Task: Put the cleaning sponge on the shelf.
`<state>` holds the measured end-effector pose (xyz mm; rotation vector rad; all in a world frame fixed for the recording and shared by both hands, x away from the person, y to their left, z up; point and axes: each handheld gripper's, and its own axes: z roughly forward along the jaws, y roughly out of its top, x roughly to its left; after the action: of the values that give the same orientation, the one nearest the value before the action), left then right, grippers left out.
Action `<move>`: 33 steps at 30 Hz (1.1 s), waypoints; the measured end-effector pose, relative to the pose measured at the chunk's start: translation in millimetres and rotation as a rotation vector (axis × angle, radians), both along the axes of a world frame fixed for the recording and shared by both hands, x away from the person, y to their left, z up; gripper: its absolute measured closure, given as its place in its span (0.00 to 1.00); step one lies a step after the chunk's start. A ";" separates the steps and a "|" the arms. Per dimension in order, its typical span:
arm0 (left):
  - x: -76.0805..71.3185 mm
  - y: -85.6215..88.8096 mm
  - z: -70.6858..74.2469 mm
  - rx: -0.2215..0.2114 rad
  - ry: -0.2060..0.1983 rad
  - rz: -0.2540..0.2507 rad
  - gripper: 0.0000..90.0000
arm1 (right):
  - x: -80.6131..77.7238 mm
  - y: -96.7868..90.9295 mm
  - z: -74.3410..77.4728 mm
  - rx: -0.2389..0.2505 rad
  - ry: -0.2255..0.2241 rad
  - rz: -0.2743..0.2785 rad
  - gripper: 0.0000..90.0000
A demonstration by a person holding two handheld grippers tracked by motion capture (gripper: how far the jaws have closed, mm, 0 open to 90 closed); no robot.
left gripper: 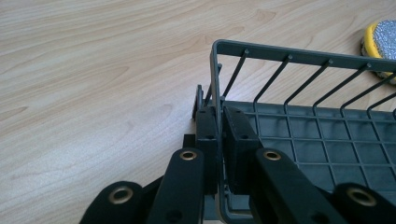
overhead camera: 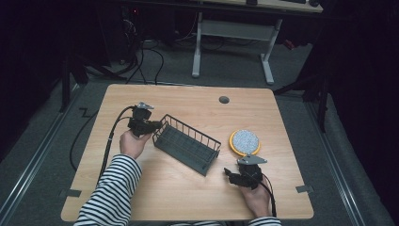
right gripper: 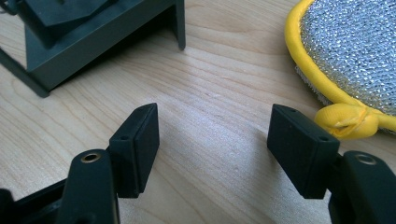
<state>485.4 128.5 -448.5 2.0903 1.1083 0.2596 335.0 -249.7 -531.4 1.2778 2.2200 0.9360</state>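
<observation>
My left gripper [left gripper: 218, 135] has its jaws pressed together on the end wall of the dark grey wire rack [left gripper: 299, 135]: in the left gripper view the thin wall stands edge-on between the two black pads, one pad outside the rack and one inside over the grid floor, so I read this as a firm pinch on the rim. In the high view that same left gripper [overhead camera: 149, 126] sits at the rack's upper-left end, left of centre in the frame, and the rack [overhead camera: 187, 143] runs its long axis from there down toward the lower right, lying diagonally on the tabletop [overhead camera: 188, 193]. My right gripper [right gripper: 212, 149] has its jaws spread wide with nothing but bare wood between them; in the right gripper view the rack's near corner [right gripper: 93, 37] sits in the upper left of the frame, ahead and apart from the jaws, and the round yellow-rimmed scouring pad [right gripper: 359, 51] fills the upper right, its yellow loop just beside the right-hand pad but, as far as I can tell, not touching it. In the high view the right gripper [overhead camera: 237, 176] rests near the rack's lower-right end, with the scouring pad [overhead camera: 244, 141] just above it. The left hand alone has the rack; any shift of it pivots from that upper-left end.
</observation>
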 end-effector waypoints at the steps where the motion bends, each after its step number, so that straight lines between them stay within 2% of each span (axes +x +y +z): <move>1: -1.3 -0.7 0.5 0.008 -0.001 -0.003 0.95 | 0.0 0.0 0.0 0.000 0.000 0.000 0.38; 3: -3.5 -2.3 0.9 0.016 -0.003 -0.007 0.95 | -0.2 0.0 0.0 0.000 0.001 -0.001 0.38; 6: -8.0 -4.5 -0.5 -0.004 -0.004 -0.014 0.95 | -0.6 0.1 0.1 -0.001 0.002 0.003 0.37; 11: -12.9 -6.5 0.1 0.005 -0.007 -0.014 0.95 | -0.8 0.0 0.0 -0.003 0.000 0.007 0.37; 18: -14.4 -6.3 -0.9 -0.013 -0.006 -0.008 0.94 | -0.9 0.2 0.0 -0.002 -0.001 0.014 0.38; 24: -14.6 -2.5 2.9 -0.043 -0.006 0.006 0.78 | -1.0 0.5 0.0 -0.003 0.000 0.014 0.38; 26: -15.0 -1.7 4.1 -0.045 -0.008 0.010 0.67 | -0.8 0.6 0.0 -0.003 -0.001 0.015 0.38; 30: -17.6 1.5 6.9 -0.020 -0.041 0.030 0.46 | -0.8 0.7 0.0 -0.003 -0.001 0.016 0.38; 33: -21.6 7.7 9.9 -0.041 -0.063 0.057 0.39 | -0.8 0.7 0.0 -0.003 -0.001 0.016 0.38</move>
<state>463.9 136.2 -438.6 2.0033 1.1275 0.3249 334.2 -249.1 -531.5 1.2601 2.2330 0.9388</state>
